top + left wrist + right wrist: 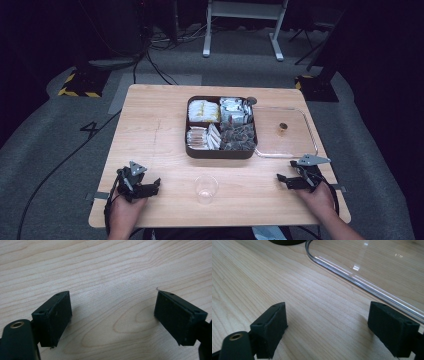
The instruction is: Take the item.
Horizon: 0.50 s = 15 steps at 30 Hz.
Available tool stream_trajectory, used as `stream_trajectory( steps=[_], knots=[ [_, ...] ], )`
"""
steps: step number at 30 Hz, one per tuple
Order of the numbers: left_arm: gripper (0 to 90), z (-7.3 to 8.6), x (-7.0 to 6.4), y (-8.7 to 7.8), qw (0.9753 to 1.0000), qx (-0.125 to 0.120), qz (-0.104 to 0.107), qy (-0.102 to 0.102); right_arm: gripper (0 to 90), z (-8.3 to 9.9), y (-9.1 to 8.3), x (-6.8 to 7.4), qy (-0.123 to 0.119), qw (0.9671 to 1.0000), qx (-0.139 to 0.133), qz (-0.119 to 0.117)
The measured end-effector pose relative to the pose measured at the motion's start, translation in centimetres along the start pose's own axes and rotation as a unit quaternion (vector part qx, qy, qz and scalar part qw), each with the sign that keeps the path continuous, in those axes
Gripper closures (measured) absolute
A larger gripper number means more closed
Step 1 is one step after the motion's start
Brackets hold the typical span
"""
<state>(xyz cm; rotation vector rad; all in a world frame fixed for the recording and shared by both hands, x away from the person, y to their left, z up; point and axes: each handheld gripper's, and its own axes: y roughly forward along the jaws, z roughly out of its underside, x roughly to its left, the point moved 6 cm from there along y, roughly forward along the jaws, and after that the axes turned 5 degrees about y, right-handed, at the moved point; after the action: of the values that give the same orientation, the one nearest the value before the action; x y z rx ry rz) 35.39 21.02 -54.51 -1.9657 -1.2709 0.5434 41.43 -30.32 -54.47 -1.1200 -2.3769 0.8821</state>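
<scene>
Wooden table [150,130], seen from above. Left gripper [153,186] down near the front left corner, held in a hand [122,210] coming in from the bottom edge, jaws pointing right toward the middle of the table. In the left gripper view, 2 black jaws spread wide apart, bare wood grain between them, nothing grasped. Right gripper [283,180] near the front right corner, held in the other hand [320,197], jaws pointing left. In the right gripper view, jaws likewise spread wide, nothing between them but table top.

Clear plastic cup [206,188] upright near the front edge, between the 2 grippers and apart from both, a little nearer the left one. No contact with either.

Dark tray [220,153] with 4 compartments farther back, past the cup: yellowish packets [203,110] at back left, silvery packets [234,110] at back right, pale sachets [202,137] at front left, dark wrapped pieces [238,136] at front right. Clear lid [287,150] flat on the table just to the right of the tray, a small brown knob [283,128] on it. Rounded edge of that lid [352,277] just beyond the right gripper's jaws in the right gripper view, near the right-hand jaw.
</scene>
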Motion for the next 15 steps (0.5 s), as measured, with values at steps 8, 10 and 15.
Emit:
stream_trajectory(
  steps=[8,10,15],
  knots=[
    [22.4,-1.3,-0.4,-0.9,0.9994,-0.007,0.033,0.000,16.5,0.0,0.0,0.0,-0.002,1.0000,0.000,0.000],
    [22.5,-1.9,-0.7,-1.1,0.9989,-0.009,0.045,0.003,16.7,0.0,0.0,0.0,-0.002,1.0000,0.000,0.000],
    [26.9,-3.5,-1.6,-1.9,0.9974,-0.019,0.067,0.018,16.8,0.0,0.0,0.0,-0.002,1.0000,-0.001,0.000]
  ],
)
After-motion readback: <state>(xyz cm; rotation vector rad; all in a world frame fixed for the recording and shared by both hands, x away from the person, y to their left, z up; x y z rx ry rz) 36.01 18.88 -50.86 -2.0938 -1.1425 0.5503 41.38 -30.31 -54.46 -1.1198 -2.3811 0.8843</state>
